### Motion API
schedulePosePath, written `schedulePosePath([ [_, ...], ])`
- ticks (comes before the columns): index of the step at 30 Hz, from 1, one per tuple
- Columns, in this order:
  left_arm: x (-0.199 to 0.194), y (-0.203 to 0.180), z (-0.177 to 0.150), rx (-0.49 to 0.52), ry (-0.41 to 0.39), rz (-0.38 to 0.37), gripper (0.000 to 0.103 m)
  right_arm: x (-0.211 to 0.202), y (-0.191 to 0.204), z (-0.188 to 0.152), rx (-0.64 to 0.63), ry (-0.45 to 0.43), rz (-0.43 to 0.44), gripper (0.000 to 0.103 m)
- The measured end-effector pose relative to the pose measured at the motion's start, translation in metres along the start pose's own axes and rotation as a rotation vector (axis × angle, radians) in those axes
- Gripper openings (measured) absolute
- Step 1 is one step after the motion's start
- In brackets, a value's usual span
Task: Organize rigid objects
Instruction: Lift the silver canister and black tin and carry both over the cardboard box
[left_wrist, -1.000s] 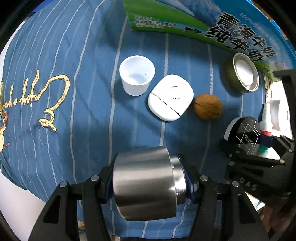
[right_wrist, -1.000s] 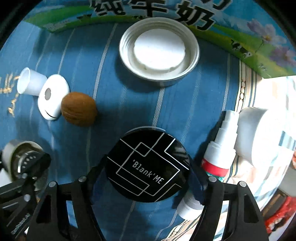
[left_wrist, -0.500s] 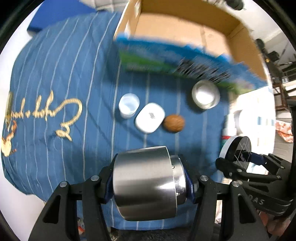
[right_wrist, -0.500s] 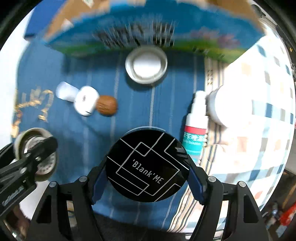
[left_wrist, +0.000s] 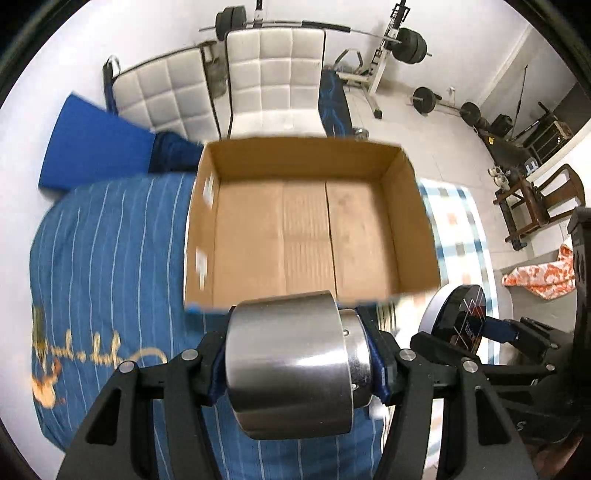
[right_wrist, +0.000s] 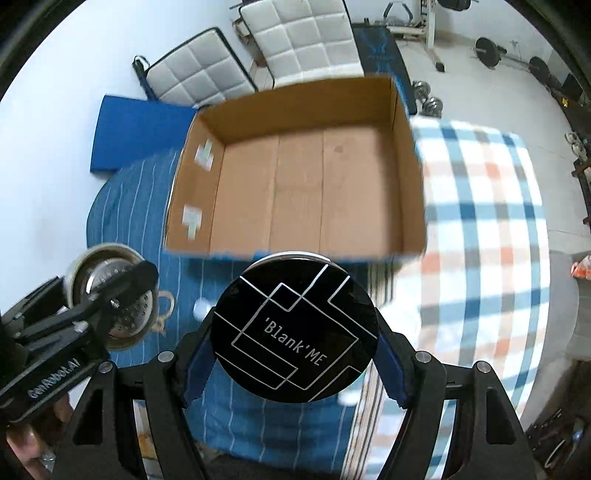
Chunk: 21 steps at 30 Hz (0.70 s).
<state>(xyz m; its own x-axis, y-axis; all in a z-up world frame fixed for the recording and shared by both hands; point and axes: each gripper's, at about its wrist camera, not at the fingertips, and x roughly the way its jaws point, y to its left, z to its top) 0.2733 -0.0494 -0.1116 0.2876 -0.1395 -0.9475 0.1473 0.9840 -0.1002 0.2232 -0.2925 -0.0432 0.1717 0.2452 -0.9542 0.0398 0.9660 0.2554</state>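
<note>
My left gripper (left_wrist: 297, 365) is shut on a shiny steel cup (left_wrist: 291, 373) lying sideways between its jaws, held high just before the near wall of an open cardboard box (left_wrist: 295, 147). My right gripper (right_wrist: 293, 347) is shut on a round black compact (right_wrist: 295, 332) printed 'Blank'ME, also raised before the box (right_wrist: 306, 96). The box floor is bare in both views. The compact also shows at the right of the left wrist view (left_wrist: 461, 317), and the steel cup at the left of the right wrist view (right_wrist: 110, 295).
The box stands on a blue striped cloth (left_wrist: 110, 240) beside a checked cloth (right_wrist: 480, 206). White padded chairs (left_wrist: 273, 77), a blue mat (left_wrist: 92, 147) and gym weights (left_wrist: 410, 44) lie beyond on the floor. The small items on the cloth are hidden under the grippers.
Both grippers have risen far above the cloth with their loads and tilted up toward the box, so its inside now shows. The small cup, white case, walnut and lid have dropped out of view.
</note>
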Motion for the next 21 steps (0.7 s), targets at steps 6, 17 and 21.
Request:
schedulePosePath([
  [6,0.041,0.0,0.06,-0.015,0.034,-0.049,0.056,0.037,-0.013,0.049,0.034,-0.019,-0.025,0.077],
  [17,0.181,0.022,0.143,-0.14,0.257,-0.129,0.056,0.178,-0.021,0.142,0.007,0.073,-0.117,0.077],
  [21,0.226,0.024,0.158,-0.162,0.344,-0.189,0.056,0.217,-0.022,0.165,-0.024,0.108,-0.156,0.077],
])
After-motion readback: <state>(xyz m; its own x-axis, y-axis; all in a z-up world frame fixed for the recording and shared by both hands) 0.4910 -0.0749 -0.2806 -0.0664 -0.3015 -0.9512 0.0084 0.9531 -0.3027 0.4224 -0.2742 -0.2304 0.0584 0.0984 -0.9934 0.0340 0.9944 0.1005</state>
